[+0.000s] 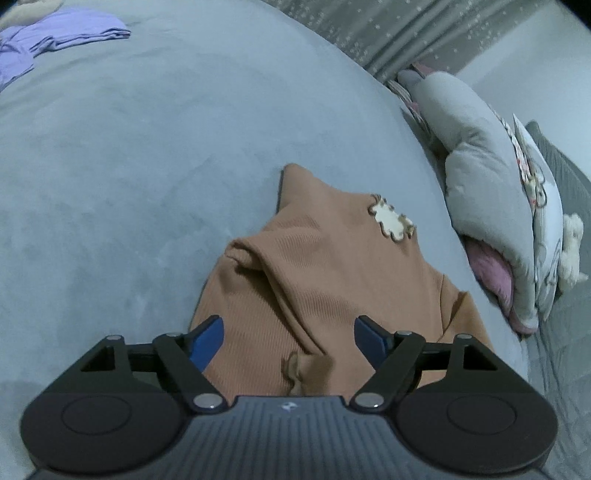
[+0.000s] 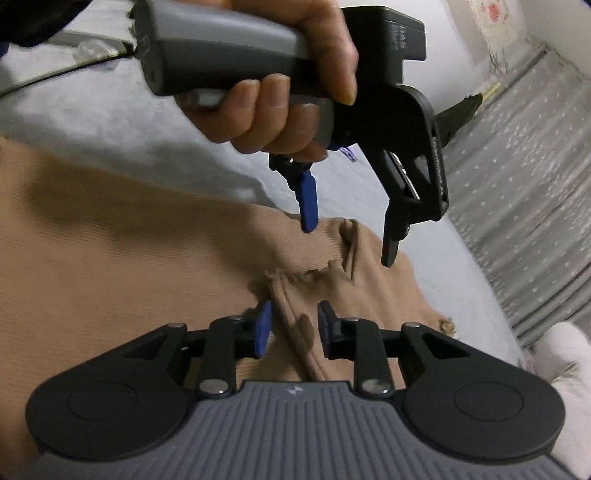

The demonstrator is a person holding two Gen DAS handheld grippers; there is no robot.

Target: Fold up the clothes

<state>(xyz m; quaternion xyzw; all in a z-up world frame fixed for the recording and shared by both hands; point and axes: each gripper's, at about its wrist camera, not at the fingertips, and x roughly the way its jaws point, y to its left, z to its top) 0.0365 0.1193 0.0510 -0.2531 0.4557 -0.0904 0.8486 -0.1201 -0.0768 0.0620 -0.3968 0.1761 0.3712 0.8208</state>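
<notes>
A tan ribbed garment (image 1: 314, 258) with a white bear patch (image 1: 389, 221) lies bunched on the blue-grey bed (image 1: 147, 147). My left gripper (image 1: 290, 339) hovers just above its near edge, open wide, with nothing pinched between its blue pads. In the right wrist view the same garment (image 2: 110, 258) spreads across the bed (image 2: 110, 118). A person's hand (image 2: 280, 110) holds the left gripper (image 2: 349, 236), fingers pointing down over a frilled edge. My right gripper (image 2: 294, 328) is open, with a raised fold of the tan cloth running between its pads, which stand apart from it.
Purple clothes (image 1: 55, 33) lie at the bed's far left corner. A grey quilt and patterned pillow (image 1: 491, 184) are heaped along the right edge. A grey starred curtain (image 1: 388, 29) hangs behind. A white fluffy thing (image 2: 565, 362) sits at the lower right.
</notes>
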